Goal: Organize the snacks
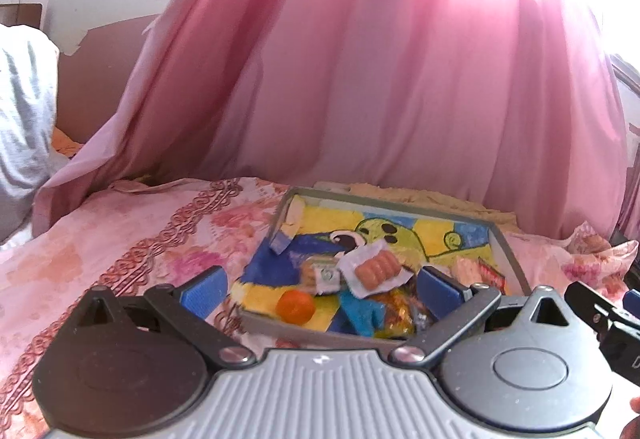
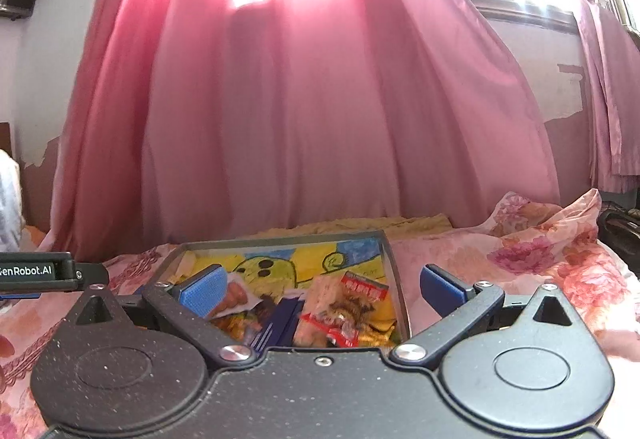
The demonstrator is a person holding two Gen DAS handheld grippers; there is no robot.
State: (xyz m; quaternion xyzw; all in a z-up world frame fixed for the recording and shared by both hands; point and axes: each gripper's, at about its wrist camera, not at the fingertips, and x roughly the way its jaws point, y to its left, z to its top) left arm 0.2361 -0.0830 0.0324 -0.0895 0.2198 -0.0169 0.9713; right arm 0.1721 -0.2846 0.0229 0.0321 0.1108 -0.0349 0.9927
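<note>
left gripper (image 1: 320,289): held low over the near edge of the tray, fingers spread wide, nothing pinched
right gripper (image 2: 324,291): held level just right of the left one, blue pads (image 2: 202,289) spread apart, nothing between them – its tip is seen at the right edge of the left view
tray (image 1: 508,251): one, grey-rimmed, lined with a cartoon-print cloth in yellow, blue and green; laid flat on the bed
snacks: all inside the tray, piled at its near side
orange (image 1: 296,306): one, near-left corner of the tray
sausage pack (image 1: 376,267): one, clear wrapper, several links seen, lying on top of the pile
small green-white packet (image 1: 326,275): one, just left of the sausages
red-labelled packet (image 2: 340,309): one, right side of the tray; count of wrappers beneath cannot be told – blurred
blue wrapper (image 2: 280,323): one, beside the red one
bedsheet (image 1: 120,239): pink floral, patterned border
curtain (image 1: 380,79): pink, backlit by a window, hung behind the bed
wall: white, paint peeled low down
</note>
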